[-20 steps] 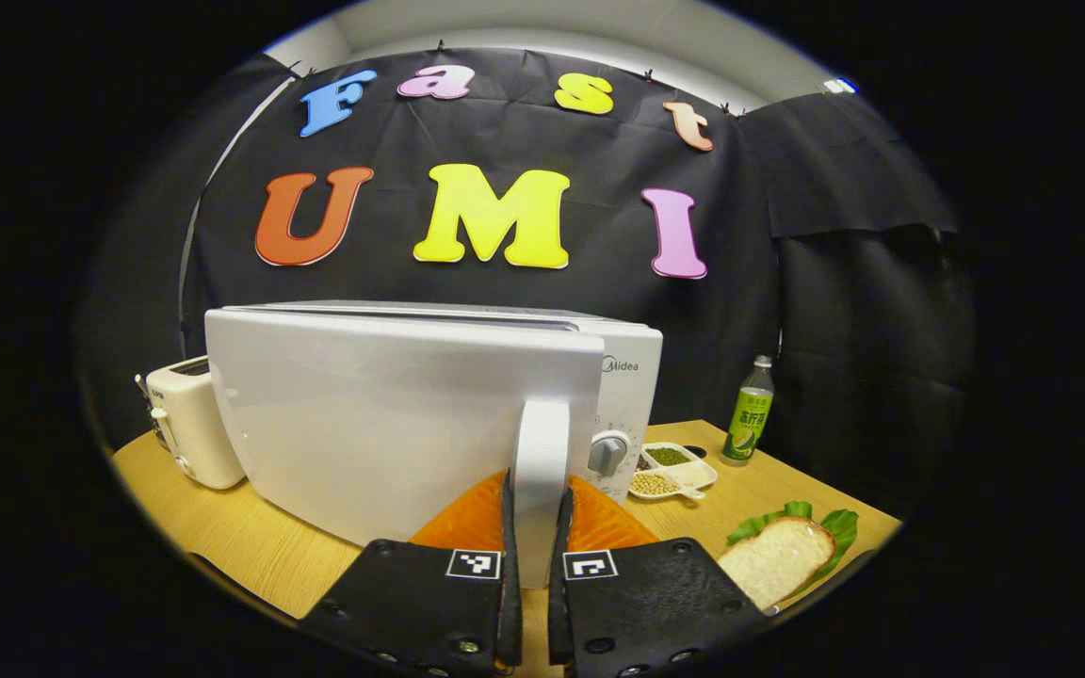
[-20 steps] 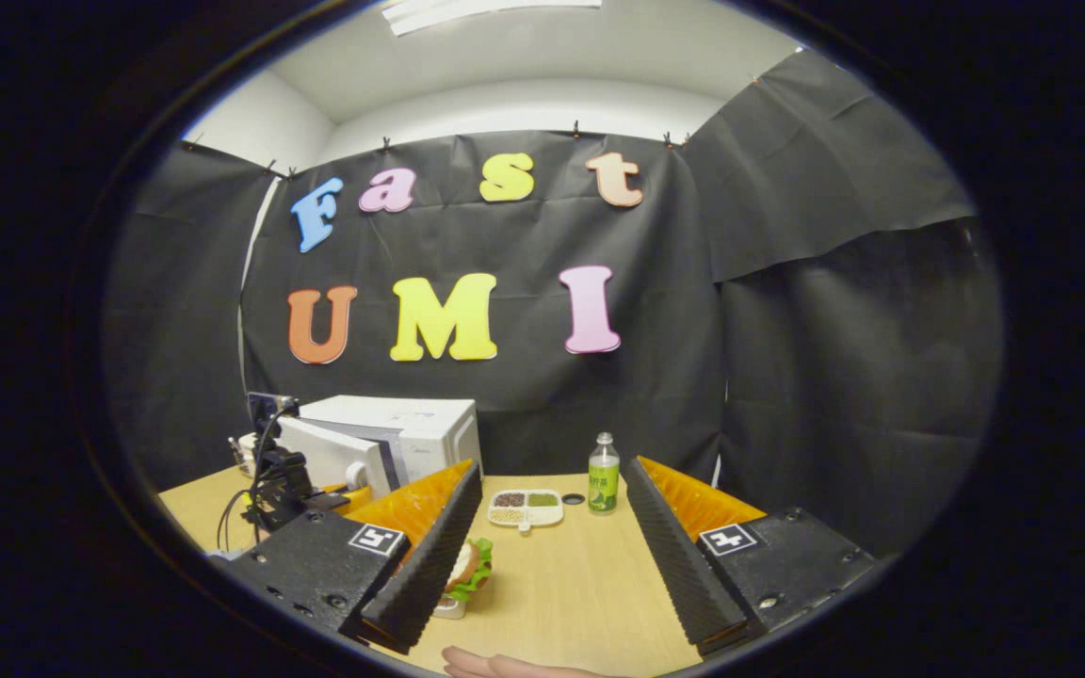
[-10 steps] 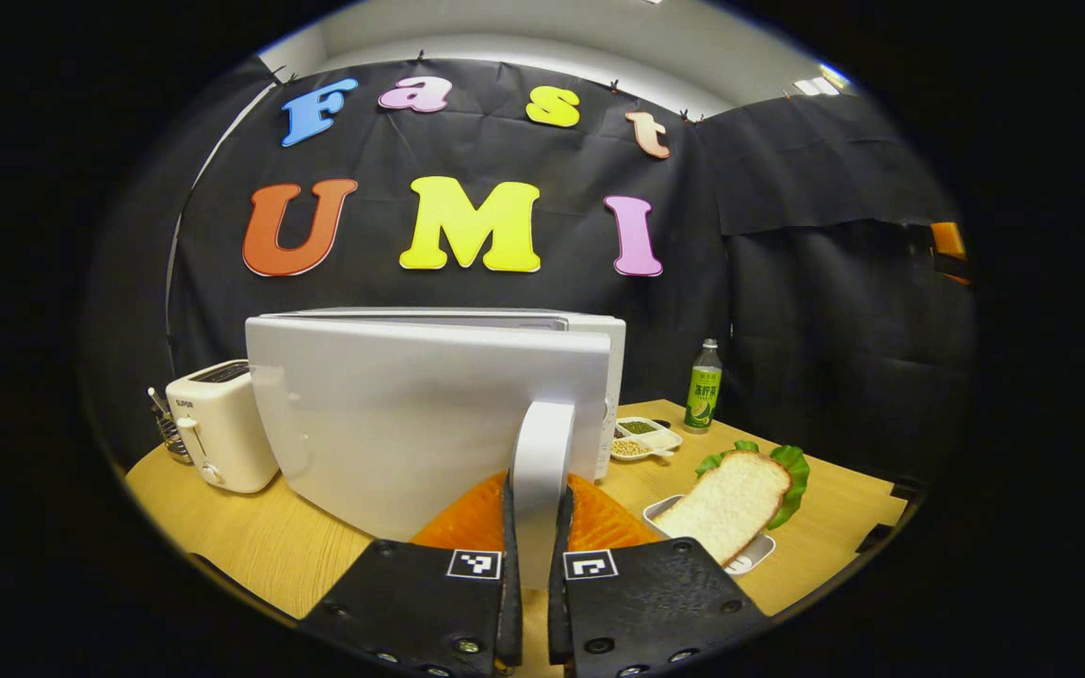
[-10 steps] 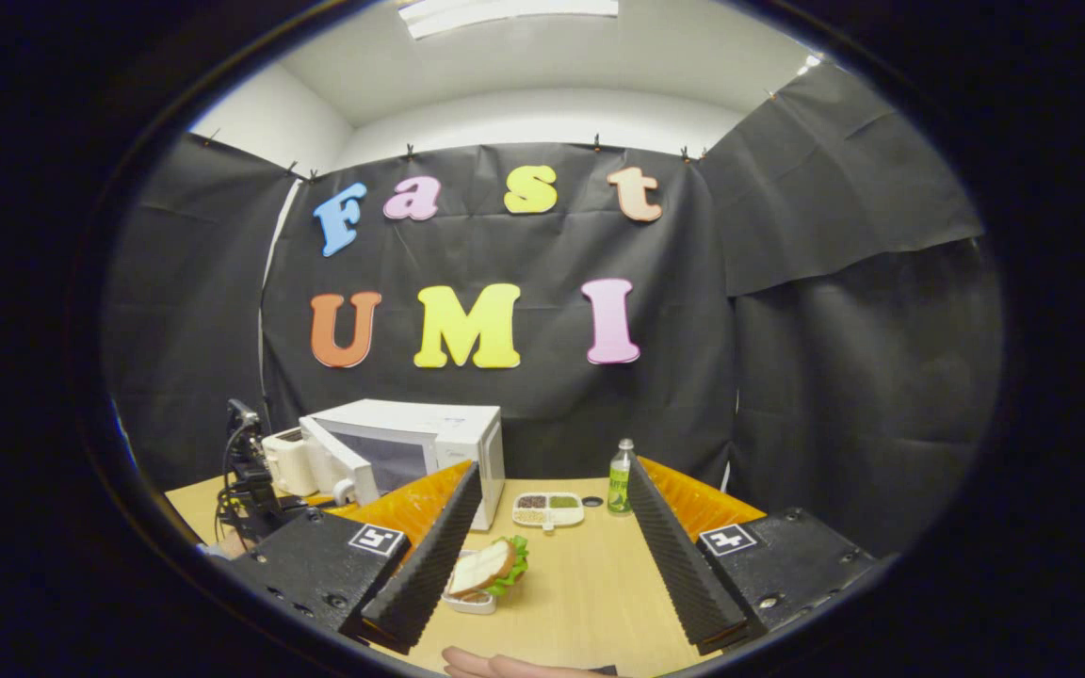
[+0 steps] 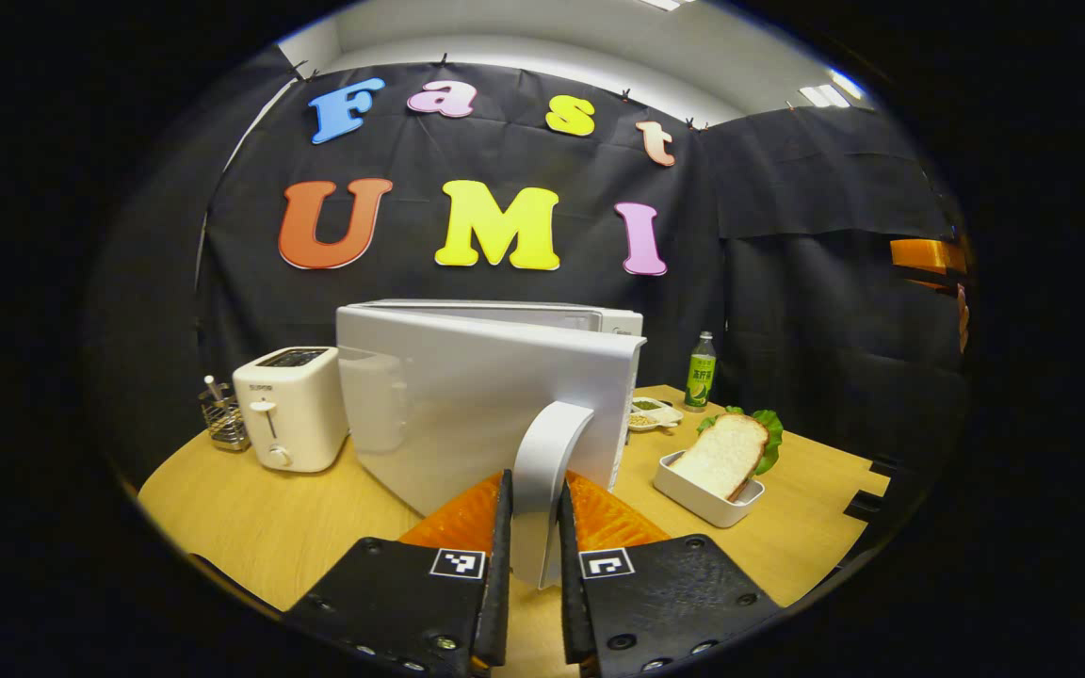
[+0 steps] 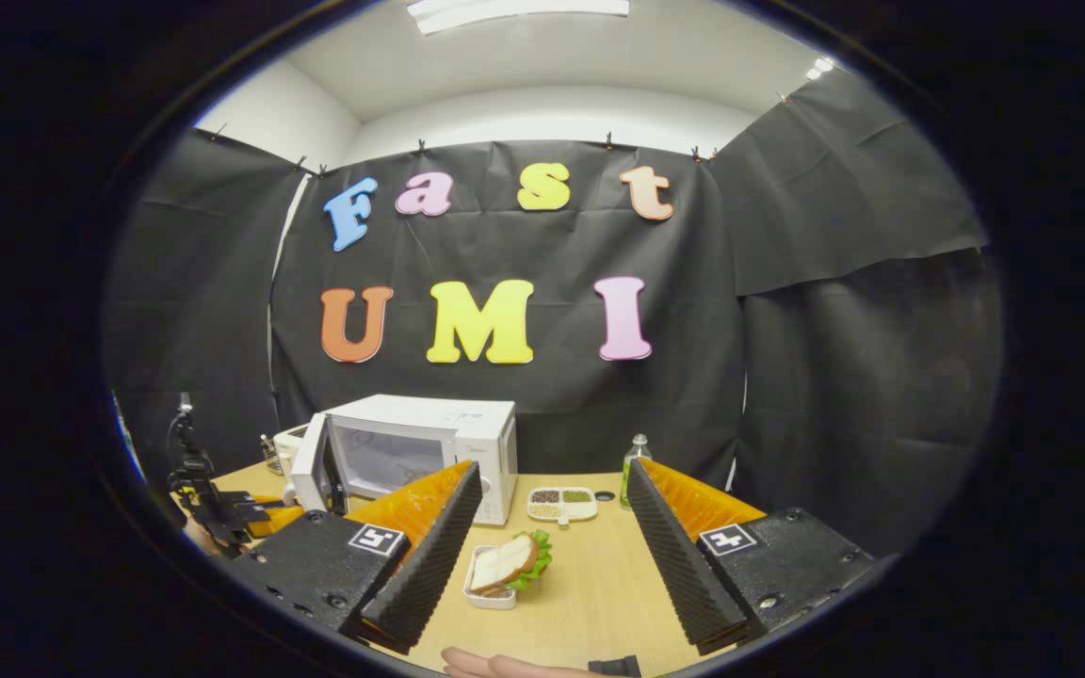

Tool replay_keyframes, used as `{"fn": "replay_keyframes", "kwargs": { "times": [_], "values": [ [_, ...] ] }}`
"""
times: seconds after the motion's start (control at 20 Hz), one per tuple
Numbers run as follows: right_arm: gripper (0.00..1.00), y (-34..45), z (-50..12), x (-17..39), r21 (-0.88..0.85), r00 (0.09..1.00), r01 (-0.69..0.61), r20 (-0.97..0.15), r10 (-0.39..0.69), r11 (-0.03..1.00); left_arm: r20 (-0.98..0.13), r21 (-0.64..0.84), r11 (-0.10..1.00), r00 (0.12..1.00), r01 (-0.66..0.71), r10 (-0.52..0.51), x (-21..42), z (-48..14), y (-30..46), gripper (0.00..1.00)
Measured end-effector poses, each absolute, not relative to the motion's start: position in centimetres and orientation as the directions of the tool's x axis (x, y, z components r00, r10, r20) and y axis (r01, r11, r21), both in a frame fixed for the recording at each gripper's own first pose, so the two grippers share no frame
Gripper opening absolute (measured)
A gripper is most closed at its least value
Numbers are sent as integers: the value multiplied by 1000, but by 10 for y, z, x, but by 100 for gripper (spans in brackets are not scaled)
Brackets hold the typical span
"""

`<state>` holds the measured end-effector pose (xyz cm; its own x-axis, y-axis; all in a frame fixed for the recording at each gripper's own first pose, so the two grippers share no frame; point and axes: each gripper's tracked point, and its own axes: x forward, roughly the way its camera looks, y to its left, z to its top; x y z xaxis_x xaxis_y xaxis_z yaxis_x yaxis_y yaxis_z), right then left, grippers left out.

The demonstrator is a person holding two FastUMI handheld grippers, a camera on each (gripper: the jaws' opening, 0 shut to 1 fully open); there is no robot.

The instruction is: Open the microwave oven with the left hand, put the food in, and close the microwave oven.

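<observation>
Black cloth wall (image 6: 816,377) clipped up on all sides, white ceiling (image 6: 542,56) with lit panels above, pale wooden surface (image 6: 580,593) below.

Left tongs clamped, right tongs spread.
Left tongs (image 5: 531,527): both fingers (image 5: 501,527) pinched on the door handle (image 5: 542,471), pointing level forward. Right tongs (image 6: 550,556): fingers wide apart, nothing between them, held above the surface (image 6: 590,584). A bare fingertip (image 6: 486,664) shows under them.
</observation>
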<state>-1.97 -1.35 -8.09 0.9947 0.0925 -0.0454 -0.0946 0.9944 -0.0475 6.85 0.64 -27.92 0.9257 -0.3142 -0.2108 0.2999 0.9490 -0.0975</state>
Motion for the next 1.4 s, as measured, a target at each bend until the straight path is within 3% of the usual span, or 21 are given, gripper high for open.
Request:
{"fn": "replay_keyframes", "kwargs": {
  "times": [0.05, 0.1, 0.15, 0.2, 0.25, 0.35, 0.4, 0.45, 0.55, 0.6, 0.65, 0.75, 0.8, 1.0, 1.05, 1.15, 1.2, 1.25, 1.3, 1.35, 1.4],
  "values": [
    [99, -8, -83, -19, -50, 994, -101, -50, 99, 994, -220, -100, 958, 933, 268, -284, 56, -277, 24, 26],
    [99, -2, -86, -16, -53, 993, -109, -57, 106, 993, -221, -97, 972, 948, 214, -231, 49, -274, 46, 22],
    [99, 3, -89, -12, -60, 991, -119, -71, 114, 991, -235, -94, 983, 956, 158, -176, 39, -274, 68, 51],
    [99, 7, -95, -9, -64, 989, -127, -90, 121, 990, -239, -89, 991, 964, 96, -114, 28, -272, 90, 63],
    [99, 10, -99, -4, -63, 986, -134, -111, 126, 989, -240, -83, 995, 969, 47, -65, 18, -268, 106, 94],
    [99, 16, -106, 6, -45, 979, -146, -152, 138, 988, -236, -68, 997, 972, -27, 10, -1, -259, 128, 93],
    [99, 21, -107, 11, -42, 975, -164, -158, 155, 986, -228, -71, 997, 973, -39, 22, -9, -253, 135, 79],
    [93, 25, -106, 20, -53, 971, -181, -170, 169, 982, -236, -72, 996, 971, -54, 36, -16, -251, 139, 93],
    [99, 22, -114, 39, -74, 961, -188, -217, 169, 979, -230, -79, 995, 972, -63, 43, -23, -238, 143, 95],
    [99, 20, -117, 49, -78, 954, -194, -248, 170, 978, -223, -76, 995, 974, -60, 42, -27, -230, 144, 82],
    [99, 19, -121, 59, -80, 943, -205, -281, 175, 975, -206, -63, 996, 977, -62, 48, -28, -222, 145, 95],
    [94, 11, -134, 82, -73, 915, -214, -364, 173, 974, -178, -47, 996, 982, -78, 68, -34, -203, 145, 95],
    [99, 2, -145, 93, -63, 895, -206, -415, 162, 977, -167, -52, 996, 984, -77, 67, -36, -195, 141, 95],
    [99, -18, -198, 122, 36, 765, -215, -614, 192, 976, -117, -72, 994, 991, -79, 70, -40, -167, 124, 94],
    [94, -22, -216, 129, 71, 725, -208, -658, 203, 976, -105, -69, 995, 992, -77, 70, -40, -160, 120, 94],
    [99, -22, -246, 136, 163, 638, -210, -724, 261, 964, -85, -54, 995, 994, -80, 75, -43, -152, 112, 94],
    [88, -21, -257, 138, 218, 595, -210, -745, 301, 953, -78, -41, 996, 994, -78, 75, -44, -148, 108, 94],
    [96, -18, -266, 142, 275, 553, -214, -757, 348, 937, -79, -37, 997, 994, -73, 70, -44, -148, 103, 94],
    [95, -15, -273, 145, 330, 519, -208, -761, 390, 921, -91, -48, 997, 994, -62, 58, -46, -148, 96, 94],
    [84, -12, -281, 149, 379, 482, -202, -764, 429, 903, -101, -65, 997, 994, -42, 35, -47, -148, 87, 94],
    [89, -10, -287, 150, 424, 441, -197, -767, 466, 884, -107, -77, 997, 994, -29, 21, -49, -147, 81, 94]
  ]
}}
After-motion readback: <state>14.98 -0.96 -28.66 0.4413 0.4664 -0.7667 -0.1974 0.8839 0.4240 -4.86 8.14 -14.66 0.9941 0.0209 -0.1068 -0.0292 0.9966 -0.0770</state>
